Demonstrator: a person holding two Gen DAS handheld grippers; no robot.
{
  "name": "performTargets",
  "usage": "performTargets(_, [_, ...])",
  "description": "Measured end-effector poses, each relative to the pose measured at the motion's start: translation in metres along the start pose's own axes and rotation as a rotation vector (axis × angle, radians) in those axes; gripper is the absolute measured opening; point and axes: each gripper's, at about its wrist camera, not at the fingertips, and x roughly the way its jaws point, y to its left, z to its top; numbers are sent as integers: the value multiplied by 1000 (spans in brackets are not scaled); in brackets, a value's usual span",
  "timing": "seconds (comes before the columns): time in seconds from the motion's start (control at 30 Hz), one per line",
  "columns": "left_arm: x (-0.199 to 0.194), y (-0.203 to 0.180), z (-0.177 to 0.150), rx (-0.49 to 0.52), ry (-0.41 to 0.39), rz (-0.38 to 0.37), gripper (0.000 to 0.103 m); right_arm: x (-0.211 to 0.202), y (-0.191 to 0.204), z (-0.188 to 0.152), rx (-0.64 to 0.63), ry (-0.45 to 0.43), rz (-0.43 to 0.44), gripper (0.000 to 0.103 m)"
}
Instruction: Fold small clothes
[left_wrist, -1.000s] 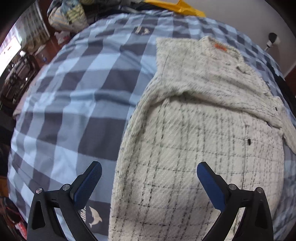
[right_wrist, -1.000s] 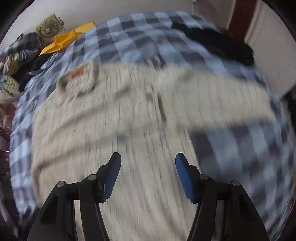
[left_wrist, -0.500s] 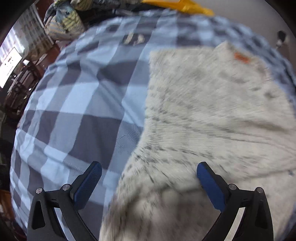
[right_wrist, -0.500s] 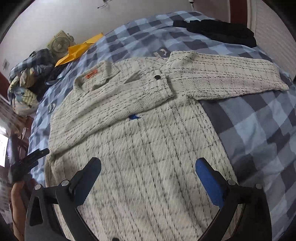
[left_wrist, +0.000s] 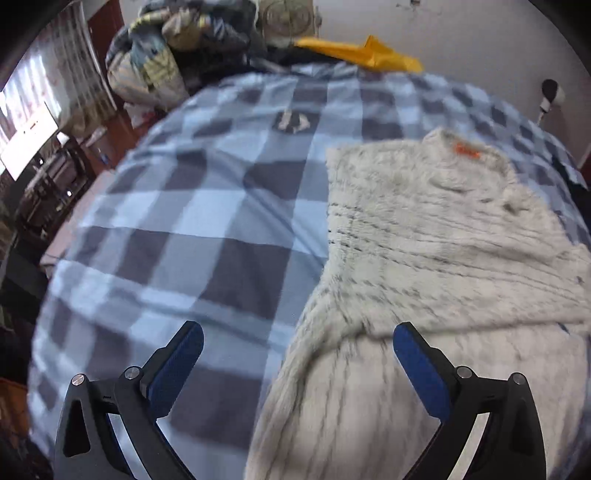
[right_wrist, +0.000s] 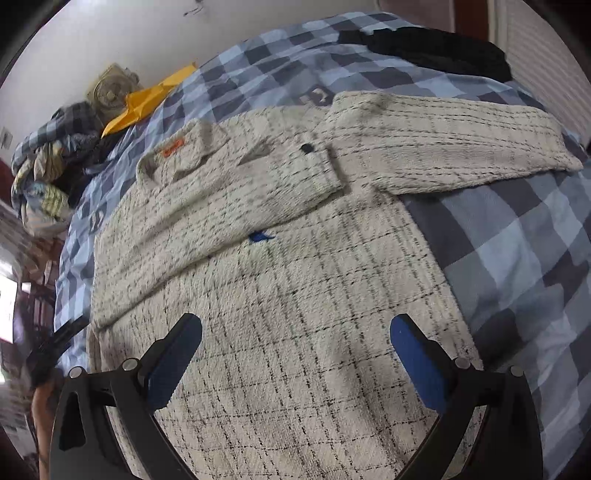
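A cream jacket with thin black checks lies flat on a blue checked bedspread. It has an orange neck label. One sleeve is folded across the chest; the other sleeve stretches out to the right. My right gripper is open and empty above the jacket's lower body. My left gripper is open and empty above the jacket's left edge, where the folded sleeve meets the body. The left view is blurred.
A pile of clothes, a fan and a yellow item sit at the bed's far end. A black garment lies at the far right. The bedspread left of the jacket is bare.
The left gripper has drawn back and turned left, showing more bedspread. The right gripper opened wide about half a second ago and has moved slightly closer to the jacket.
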Motion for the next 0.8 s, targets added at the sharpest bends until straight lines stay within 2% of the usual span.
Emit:
performTargets(0.13, [-54,-10,-34,23,16,-27,103,-15,-16,4,62,-39,-12,100])
performTargets(0.27, [-82,-27,-71,21,-11,-90,103,-44,-55,21,148,-74,-8,100])
performTargets(0.33, [-77,-35,-90,62,-5,-110,103,-58,-87,37,225,-80,34,100])
performTargets(0.4, [-70,-44,-98,118,23,-68,103,-67,-143,63,316,-63,151,100])
performTargets(0.47, [-59,-52,-99,175,59,-14,103,-72,-194,83,375,-63,182,100])
performTargets(0.5, [-57,-55,-98,185,62,-4,103,-75,-226,93,397,-92,186,100])
performTargets(0.63, [-52,-68,-88,195,59,-20,103,-74,-333,125,492,-143,2,100])
performTargets(0.73, [-51,-76,-82,206,44,-29,103,-54,-396,140,616,-130,-12,100])
performTargets(0.8, [-52,-80,-80,218,19,-18,103,-41,-420,142,694,-132,-31,100])
